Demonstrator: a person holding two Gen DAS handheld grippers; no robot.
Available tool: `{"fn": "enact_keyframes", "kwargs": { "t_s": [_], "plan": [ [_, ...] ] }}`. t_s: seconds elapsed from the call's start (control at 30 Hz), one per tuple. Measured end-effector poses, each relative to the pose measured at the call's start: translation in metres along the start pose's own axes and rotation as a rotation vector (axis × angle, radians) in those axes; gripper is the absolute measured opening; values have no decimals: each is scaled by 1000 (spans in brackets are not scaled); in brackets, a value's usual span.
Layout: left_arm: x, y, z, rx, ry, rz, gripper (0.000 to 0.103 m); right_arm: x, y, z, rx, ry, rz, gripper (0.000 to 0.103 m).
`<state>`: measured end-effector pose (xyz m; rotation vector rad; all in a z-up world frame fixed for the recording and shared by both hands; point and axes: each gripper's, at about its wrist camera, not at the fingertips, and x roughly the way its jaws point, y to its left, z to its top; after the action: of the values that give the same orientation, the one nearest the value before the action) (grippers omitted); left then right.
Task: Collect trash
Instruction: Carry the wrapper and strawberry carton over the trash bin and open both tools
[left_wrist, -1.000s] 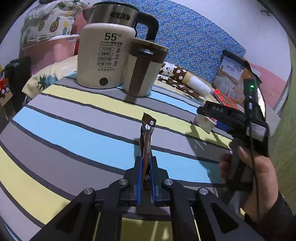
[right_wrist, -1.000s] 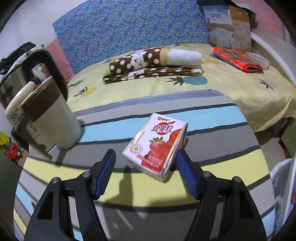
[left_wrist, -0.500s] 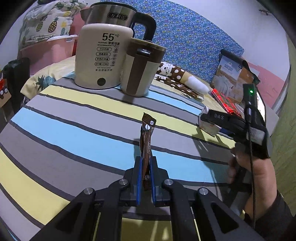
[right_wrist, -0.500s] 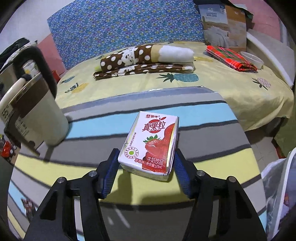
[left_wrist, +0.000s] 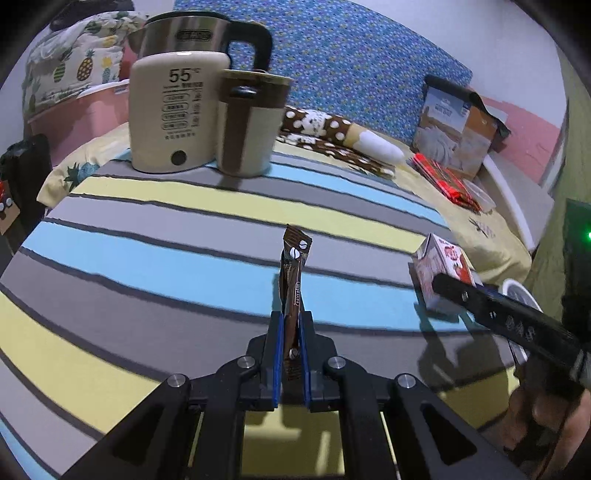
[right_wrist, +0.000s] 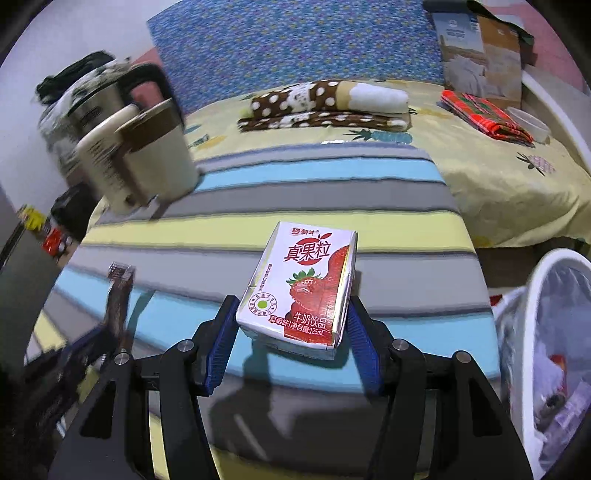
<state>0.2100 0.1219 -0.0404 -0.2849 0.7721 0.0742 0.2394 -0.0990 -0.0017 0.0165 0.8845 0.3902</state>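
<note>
A brown coffee sachet (left_wrist: 293, 266) stands upright between the blue pads of my left gripper (left_wrist: 291, 321), which is shut on its lower end above the striped tablecloth (left_wrist: 147, 258). A white and red strawberry milk carton (right_wrist: 306, 280) sits between the blue pads of my right gripper (right_wrist: 291, 306). Both pads press on its sides, and a shadow lies under it. From the left wrist view the carton (left_wrist: 439, 269) shows at the table's right edge. In the right wrist view the sachet (right_wrist: 120, 295) shows blurred at the left.
A cream kettle (left_wrist: 173, 110) and a brown-banded mug (left_wrist: 247, 125) stand at the table's far side. A white bin (right_wrist: 535, 295) lined with a bag holding scraps stands off the table's right edge. A bed with folded blankets lies behind.
My right gripper's jaws narrowed onto the carton, then swung right with it, bringing the white bin into view. The left gripper shifted a little with the sachet still held.
</note>
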Motion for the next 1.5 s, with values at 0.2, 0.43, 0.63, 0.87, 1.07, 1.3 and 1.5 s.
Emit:
{"fn": "enact_keyframes", "kwargs": {
  "t_s": [0.2,0.43,0.63,0.87,1.07,1.3,1.5],
  "plan": [
    [-16,-19,-19,41,13,3,8,-25,-6,-23,-37,-4,13,59],
    [-35,-45,-41,88,26,-19,8,-46,-15,-40,-40,-24,32,59],
    [-47,-67,-51,124,28,-52,8,-63,-20,-51,-30,-41,29,59],
    [-53,-95,-53,173,24,-95,8,-75,-34,-53,-7,-70,10,59],
    [-53,-125,-51,221,21,-143,8,-87,-51,-57,21,-96,-17,59],
    [-47,-167,-49,287,26,-212,8,-101,-80,-63,74,-119,-74,59],
    [-40,-202,-49,338,36,-267,8,-115,-115,-66,135,-141,-145,59]
  ]
}}
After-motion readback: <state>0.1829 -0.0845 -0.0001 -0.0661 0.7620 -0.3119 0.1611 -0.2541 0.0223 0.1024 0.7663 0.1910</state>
